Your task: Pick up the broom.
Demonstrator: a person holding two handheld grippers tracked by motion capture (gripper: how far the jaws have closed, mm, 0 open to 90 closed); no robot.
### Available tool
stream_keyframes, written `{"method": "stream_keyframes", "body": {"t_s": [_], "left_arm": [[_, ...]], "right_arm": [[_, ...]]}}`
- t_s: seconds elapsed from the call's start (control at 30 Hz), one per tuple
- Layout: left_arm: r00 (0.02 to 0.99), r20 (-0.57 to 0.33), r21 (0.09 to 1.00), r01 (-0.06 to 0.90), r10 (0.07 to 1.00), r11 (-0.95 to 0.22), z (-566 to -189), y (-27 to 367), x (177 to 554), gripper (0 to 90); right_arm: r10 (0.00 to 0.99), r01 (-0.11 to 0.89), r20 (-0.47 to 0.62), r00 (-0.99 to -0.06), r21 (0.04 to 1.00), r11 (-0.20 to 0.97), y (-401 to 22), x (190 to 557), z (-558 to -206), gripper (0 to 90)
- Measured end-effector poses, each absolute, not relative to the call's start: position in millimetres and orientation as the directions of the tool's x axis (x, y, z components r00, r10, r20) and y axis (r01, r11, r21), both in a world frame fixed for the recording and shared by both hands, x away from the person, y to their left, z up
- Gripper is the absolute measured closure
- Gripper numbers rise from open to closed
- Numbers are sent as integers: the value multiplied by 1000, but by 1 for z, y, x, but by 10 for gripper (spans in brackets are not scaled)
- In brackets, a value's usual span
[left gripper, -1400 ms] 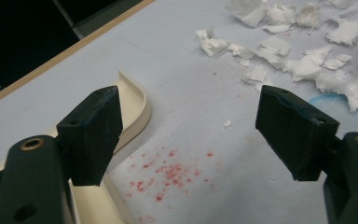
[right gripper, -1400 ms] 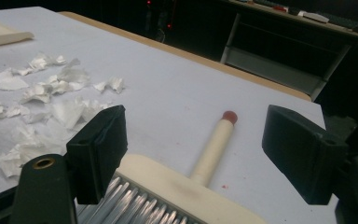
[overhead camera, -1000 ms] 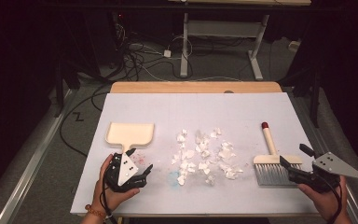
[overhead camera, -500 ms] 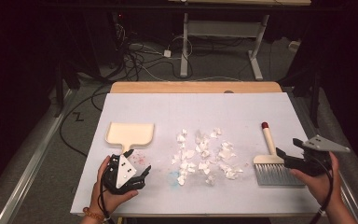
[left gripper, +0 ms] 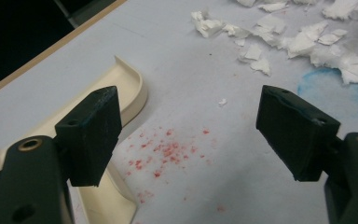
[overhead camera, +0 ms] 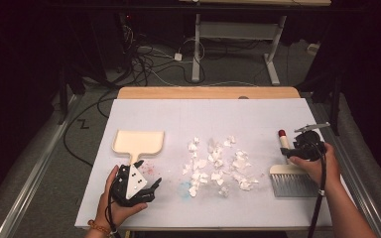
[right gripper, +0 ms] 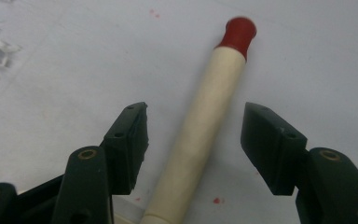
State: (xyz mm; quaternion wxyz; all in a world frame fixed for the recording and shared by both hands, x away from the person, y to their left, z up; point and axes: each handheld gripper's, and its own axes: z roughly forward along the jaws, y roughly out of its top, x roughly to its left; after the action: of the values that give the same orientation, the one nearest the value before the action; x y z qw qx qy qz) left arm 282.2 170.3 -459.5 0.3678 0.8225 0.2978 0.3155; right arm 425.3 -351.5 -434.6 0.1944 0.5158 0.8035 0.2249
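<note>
along the white surface's (overhead camera: 208, 116) right edge, the right tongs (right gripper: 193, 140) straddle the cream wooden brush handle with a red tip (right gripper: 205, 135), jaws closing but clear of it. near the front edge, the left tongs (left gripper: 186, 126) gape beside the cream plastic dustpan (overhead camera: 138, 141); torn white paper scraps (overhead camera: 218, 166) lie between.

Two black handheld grippers: left gripper (overhead camera: 138, 184) topped with a pale three-cornered plate (two dark marks on it), right gripper (overhead camera: 305, 145) trailing a black cable. Brass-ringed screw holes in blocky jaws. Beaded bracelet (overhead camera: 100, 228), bare forearms.
</note>
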Motion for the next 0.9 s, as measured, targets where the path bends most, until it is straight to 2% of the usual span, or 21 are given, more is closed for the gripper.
{"method": "stream_keyframes", "body": {"t_s": [0.07,0.13,0.33,0.47,0.73,0.9], "left_arm": [[627,300,787,263,719,-558,-461,170,283,217],[627,306,779,268,716,-567,-462,169,283,217],[627,312,768,276,714,-578,-463,168,284,217],[629,315,765,274,710,-583,-462,166,284,217],[639,309,764,275,704,-584,-463,166,285,217],[639,303,769,275,707,-578,-462,166,285,217]], "right_arm": [[923,768,-71,-378,533,355,-354,430,-441,447],[926,790,-39,-375,509,342,-355,433,-446,531],[923,801,-45,-381,484,354,-351,436,-446,608],[925,799,-24,-380,495,341,-350,437,-446,704],[920,793,-19,-391,500,348,-351,437,-446,707],[928,714,-48,-369,625,316,-353,425,-434,709]]}}
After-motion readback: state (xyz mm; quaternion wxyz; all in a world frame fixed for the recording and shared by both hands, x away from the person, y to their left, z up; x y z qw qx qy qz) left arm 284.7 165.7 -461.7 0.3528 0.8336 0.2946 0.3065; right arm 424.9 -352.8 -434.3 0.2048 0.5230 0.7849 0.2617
